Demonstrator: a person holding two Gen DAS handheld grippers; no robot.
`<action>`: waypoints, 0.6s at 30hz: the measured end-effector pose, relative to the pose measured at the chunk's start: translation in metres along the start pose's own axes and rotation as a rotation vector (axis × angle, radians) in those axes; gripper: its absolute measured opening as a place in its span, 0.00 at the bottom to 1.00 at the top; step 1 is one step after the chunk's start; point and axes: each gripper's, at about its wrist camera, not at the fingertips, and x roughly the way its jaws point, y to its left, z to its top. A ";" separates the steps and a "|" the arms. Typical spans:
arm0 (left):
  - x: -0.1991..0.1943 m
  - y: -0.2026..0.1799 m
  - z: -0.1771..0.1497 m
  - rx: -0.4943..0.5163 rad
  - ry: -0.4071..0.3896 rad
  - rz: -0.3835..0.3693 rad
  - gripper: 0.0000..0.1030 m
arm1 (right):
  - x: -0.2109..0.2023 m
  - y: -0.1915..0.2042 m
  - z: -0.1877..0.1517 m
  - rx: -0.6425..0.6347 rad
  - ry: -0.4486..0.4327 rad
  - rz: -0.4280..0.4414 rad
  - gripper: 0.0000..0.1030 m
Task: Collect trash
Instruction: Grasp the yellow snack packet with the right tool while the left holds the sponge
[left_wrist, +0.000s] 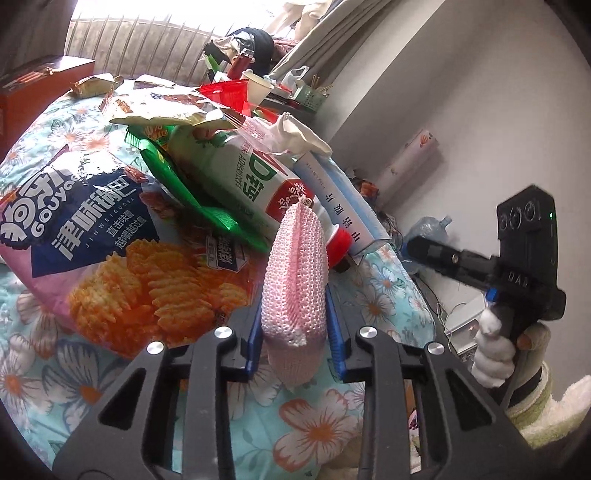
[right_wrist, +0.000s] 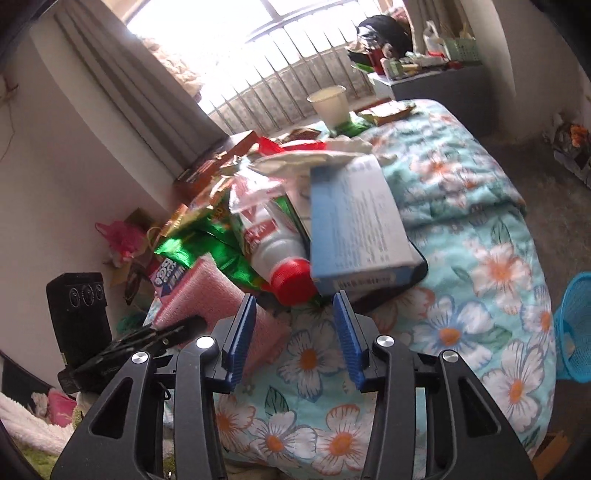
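My left gripper (left_wrist: 293, 325) is clamped on a pink foam net sleeve (left_wrist: 293, 273), soft mesh texture, tube-shaped, standing up between the blue pads at the near edge of the trash pile on the floral quilt (left_wrist: 314, 424). Behind it lies a white plastic bottle (left_wrist: 255, 184), red cap, big green "D" on the label. A blue-and-white carton (left_wrist: 347, 206) with small print leans beside the bottle. Left of those, a glossy chip bag (left_wrist: 92, 229) reads "GOUYA" and "JINWEIGUOBA", ridged chips pictured. A green foil wrapper (left_wrist: 192, 199) is underneath. My right gripper (right_wrist: 295, 332) is released, nothing between its jaws, just short of the red cap (right_wrist: 291, 280).
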 end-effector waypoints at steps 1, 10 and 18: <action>-0.003 0.000 -0.001 -0.001 0.000 -0.001 0.27 | 0.002 0.009 0.010 -0.034 -0.004 0.013 0.42; -0.032 0.015 -0.009 -0.058 -0.037 -0.011 0.27 | 0.085 0.071 0.080 0.163 0.234 0.399 0.50; -0.038 0.049 -0.020 -0.190 -0.010 -0.054 0.27 | 0.149 0.079 0.067 0.415 0.294 0.322 0.52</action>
